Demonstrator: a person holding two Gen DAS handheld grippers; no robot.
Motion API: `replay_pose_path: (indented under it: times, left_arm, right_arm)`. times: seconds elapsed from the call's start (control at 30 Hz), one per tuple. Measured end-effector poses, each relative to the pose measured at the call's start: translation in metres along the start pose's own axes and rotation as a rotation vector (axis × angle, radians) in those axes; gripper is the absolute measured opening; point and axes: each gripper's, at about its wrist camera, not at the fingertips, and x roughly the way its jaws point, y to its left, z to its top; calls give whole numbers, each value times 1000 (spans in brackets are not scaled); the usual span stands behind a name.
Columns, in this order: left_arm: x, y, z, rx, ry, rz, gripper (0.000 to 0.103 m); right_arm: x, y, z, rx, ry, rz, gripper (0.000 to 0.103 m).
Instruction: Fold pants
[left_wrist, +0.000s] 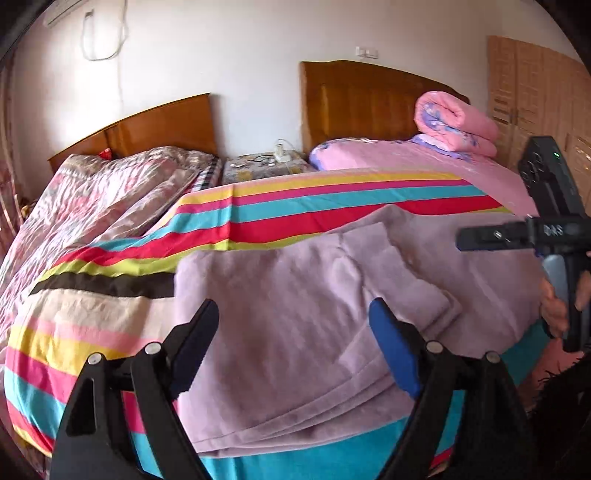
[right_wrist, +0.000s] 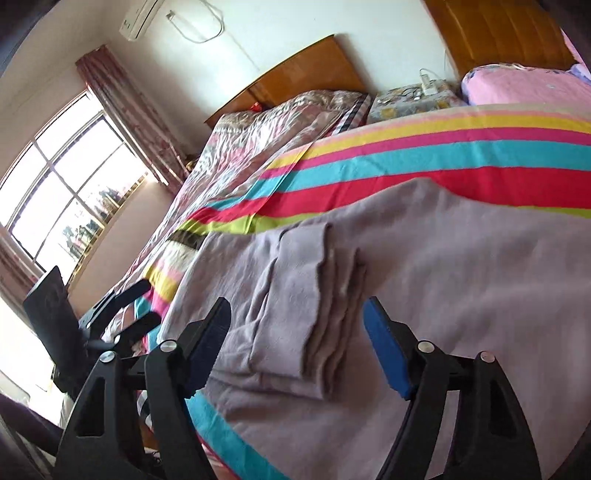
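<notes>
Lilac pants (left_wrist: 303, 295) lie partly folded near bed's (left_wrist: 258, 206) front edge; left gripper (left_wrist: 291, 350) and right gripper (right_wrist: 295, 347) gape wide, holding nothing.

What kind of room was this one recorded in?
A home bedroom, most likely: two beds with wooden headboards, a striped bedsheet under the mauve pants, and a curtained window.

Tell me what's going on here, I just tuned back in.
A person holds a gripper in each hand over mauve fleece pants spread on a striped bedsheet. The left gripper and right gripper are both open and hold nothing. Part of the pants lies folded in layers; neither gripper touches the fabric.
</notes>
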Motion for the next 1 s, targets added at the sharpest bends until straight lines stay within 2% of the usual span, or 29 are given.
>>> replay_pose_path:
  times: [0.07,0.17,0.23,0.4,0.6,0.63,0.7,0.73,0.9,1.0]
  left_arm:
    - [6,20,-14,-42,40,48,83]
    - [8,34,-30,-49,85,79,83]
    - [8,38,-38,-60,99,82,83]
    - [13,41,-48,-70,103,87,84]
    - [11,46,-53,-93,87,85,88]
    - [10,47,-53,-92,83,86,88]
    - [9,48,-52,-90,79,95,88]
    - [9,49,-52,-92,78,98,89]
    - [6,52,-52,-102,70,96,92]
    - [9,49,-51,-86,73,91,94]
  right_arm:
    - [7,7,-16,10,50,34,61]
    - [13,12,-27,24,101,55,53]
    - [16,17,-31,24,123,65,52]
    - [27,8,-37,85,165,-11,52]
    - [39,7,-22,73,139,-9,48]
    - [42,9,-19,68,135,-7,46]
    - [48,10,-13,65,133,-19,26]
    - [48,13,-12,56,128,-27,10]
    - [14,32,-6,-3,37,-79,9]
    - [22,9,-17,62,94,-121,9]
